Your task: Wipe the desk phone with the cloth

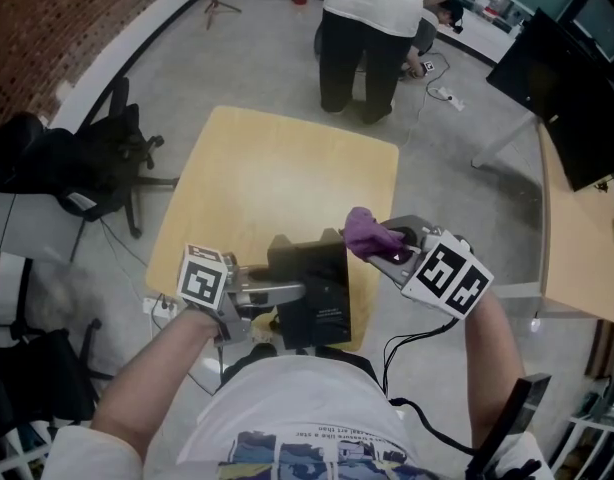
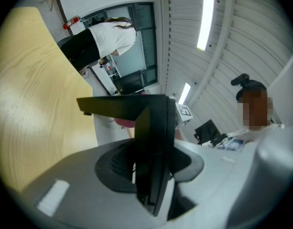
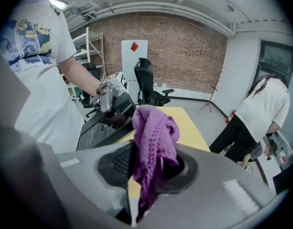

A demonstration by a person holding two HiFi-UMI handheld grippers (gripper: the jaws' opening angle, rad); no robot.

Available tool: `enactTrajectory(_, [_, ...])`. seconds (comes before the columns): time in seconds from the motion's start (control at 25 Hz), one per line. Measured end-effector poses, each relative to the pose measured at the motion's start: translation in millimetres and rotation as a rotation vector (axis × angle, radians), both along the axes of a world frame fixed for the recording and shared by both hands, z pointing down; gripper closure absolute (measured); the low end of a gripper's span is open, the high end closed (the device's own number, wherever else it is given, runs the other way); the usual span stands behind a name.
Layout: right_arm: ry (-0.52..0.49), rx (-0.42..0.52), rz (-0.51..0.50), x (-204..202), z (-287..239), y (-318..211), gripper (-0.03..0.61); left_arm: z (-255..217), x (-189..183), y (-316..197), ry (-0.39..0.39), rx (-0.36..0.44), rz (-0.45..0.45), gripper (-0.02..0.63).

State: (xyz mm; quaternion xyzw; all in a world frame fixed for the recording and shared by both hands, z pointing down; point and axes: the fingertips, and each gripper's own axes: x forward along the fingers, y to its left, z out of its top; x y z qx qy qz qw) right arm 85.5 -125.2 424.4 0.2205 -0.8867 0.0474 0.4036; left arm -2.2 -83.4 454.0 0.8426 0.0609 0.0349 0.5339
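Purple knitted cloth (image 3: 153,142) fills your right tool (image 3: 151,168): its jaws are pinched narrow on the bunched fabric, with a rounded wad standing up above them and a loose tail hanging down below. In the head view that wad sits just beside the far right corner of the black desk phone (image 1: 312,283), and you cannot tell from any view whether the two touch. Your left tool (image 1: 272,293) comes in level from the left side and has the phone in its grip; in the left gripper view a thin black panel of the phone (image 2: 153,128) stands edge-on between the jaws, which are partly apart and clamped on it, with a flat black part reaching out to the left above them. The phone lies at the near edge of the pale wooden counter (image 1: 277,178), close in front of you, and looks tilted in the right gripper view; whether its base rests on the wood is hidden. The rest of the counter top shows bare wood. A person (image 1: 372,28) in a white top and dark trousers stands beyond the far edge, and a black office chair (image 1: 102,163) stands on the floor off to the left.
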Motion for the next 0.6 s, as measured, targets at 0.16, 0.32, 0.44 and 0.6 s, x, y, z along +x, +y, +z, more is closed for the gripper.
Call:
enactTrajectory(0.16, [-0.063, 0.074, 0.134, 14.1, -12.7, -21.8, 0.479, 11.1, 2.7, -11.1, -0.014, -0.008, 0.004, 0.434])
enactTrajectory(0.32, [-0.095, 0.139, 0.293, 44.8, -19.1, -29.8, 0.479, 30.4, 10.2, -26.0, -0.031, -0.012, 0.025, 0.434])
enactTrajectory(0.44, [-0.122, 0.162, 0.387, 61.9, -18.4, -21.8, 0.479, 49.7, 15.5, -41.8, -0.043, 0.001, 0.048, 0.434])
enactTrajectory(0.6, [-0.157, 0.131, 0.532, 89.6, -5.2, 4.7, 0.479, 88.4, 23.9, -59.5, -0.081, 0.014, 0.075, 0.435])
